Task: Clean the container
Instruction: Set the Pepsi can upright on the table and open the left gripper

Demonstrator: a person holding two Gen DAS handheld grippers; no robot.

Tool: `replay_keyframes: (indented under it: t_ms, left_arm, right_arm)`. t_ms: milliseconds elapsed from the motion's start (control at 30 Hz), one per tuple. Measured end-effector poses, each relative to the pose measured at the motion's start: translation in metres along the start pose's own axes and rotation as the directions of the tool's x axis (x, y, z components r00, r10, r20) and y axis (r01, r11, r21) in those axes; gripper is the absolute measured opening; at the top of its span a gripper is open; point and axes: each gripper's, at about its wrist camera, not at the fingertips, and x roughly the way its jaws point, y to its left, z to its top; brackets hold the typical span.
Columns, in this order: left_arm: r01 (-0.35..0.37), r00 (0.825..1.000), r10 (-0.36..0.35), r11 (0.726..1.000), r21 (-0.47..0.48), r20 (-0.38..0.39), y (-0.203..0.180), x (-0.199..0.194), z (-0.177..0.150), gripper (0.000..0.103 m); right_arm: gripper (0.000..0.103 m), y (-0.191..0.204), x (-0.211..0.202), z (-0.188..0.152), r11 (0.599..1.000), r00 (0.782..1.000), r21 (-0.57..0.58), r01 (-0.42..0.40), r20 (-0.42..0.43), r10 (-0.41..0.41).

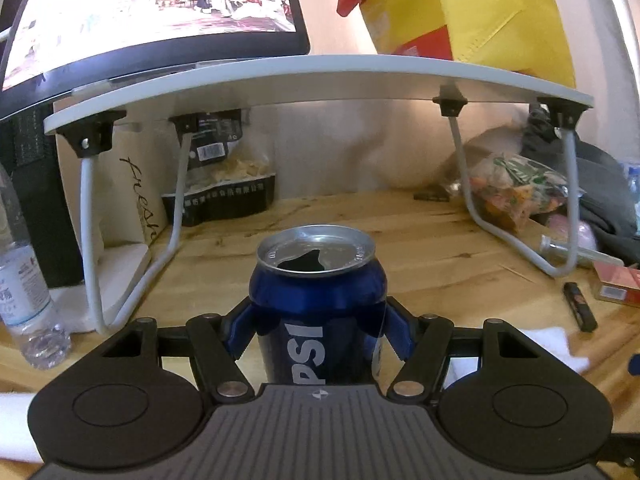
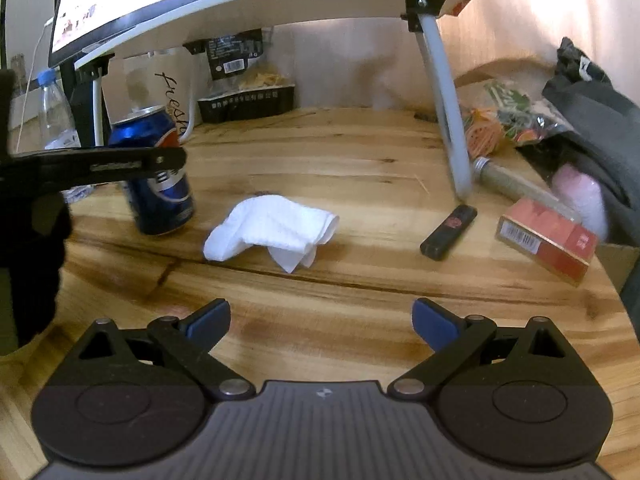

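Note:
An opened blue Pepsi can (image 1: pixel 320 300) stands upright between the blue pads of my left gripper (image 1: pixel 320 334), which is shut on its body. In the right wrist view the same can (image 2: pixel 158 172) is at the left, with the left gripper's black finger (image 2: pixel 120 166) across it. A crumpled white tissue (image 2: pixel 272 230) lies on the wooden table (image 2: pixel 340 152), to the right of the can. My right gripper (image 2: pixel 322 324) hovers over the table, near side of the tissue, open with nothing between its blue pads.
A white folding lap table (image 1: pixel 320 76) with bent metal legs stands behind, carrying a monitor (image 1: pixel 152 12) and a yellow bag. A plastic water bottle (image 1: pixel 24 280) is at the left. A black lighter (image 2: pixel 450 232), a red cigarette pack (image 2: pixel 548 242), snack bags and dark clothing crowd the right.

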Motion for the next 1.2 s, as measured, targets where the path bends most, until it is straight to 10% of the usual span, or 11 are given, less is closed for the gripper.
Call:
replay_keyframes:
  t_ms: [300, 567, 933, 1200]
  left_arm:
    - [-0.010, 1.000, 0.009, 0.999, -0.034, -0.009, -0.001, 0.000, 0.001, 0.069]
    - [0.028, 0.999, -0.031, 0.995, -0.096, -0.028, 0.004, -0.027, -0.004, 0.103]
    - [0.085, 0.978, -0.104, 0.990, -0.108, -0.180, -0.018, -0.068, -0.049, 0.103]
    - [-0.006, 0.955, -0.022, 0.996, -0.094, -0.296, -0.026, -0.054, -0.048, 0.103]
  right_arm:
    - [0.103, -0.002, 0.002, 0.000, 1.000, 1.000, 0.021, -0.005, -0.022, 0.005]
    - [0.103, 0.000, 0.004, 0.000, 1.000, 0.999, 0.008, 0.016, -0.028, -0.016]
    - [0.103, 0.006, 0.006, -0.001, 0.999, 0.998, -0.026, 0.037, -0.041, -0.038]
    - [0.103, 0.011, 0.008, -0.001, 0.996, 0.997, -0.063, 0.055, -0.054, -0.058]
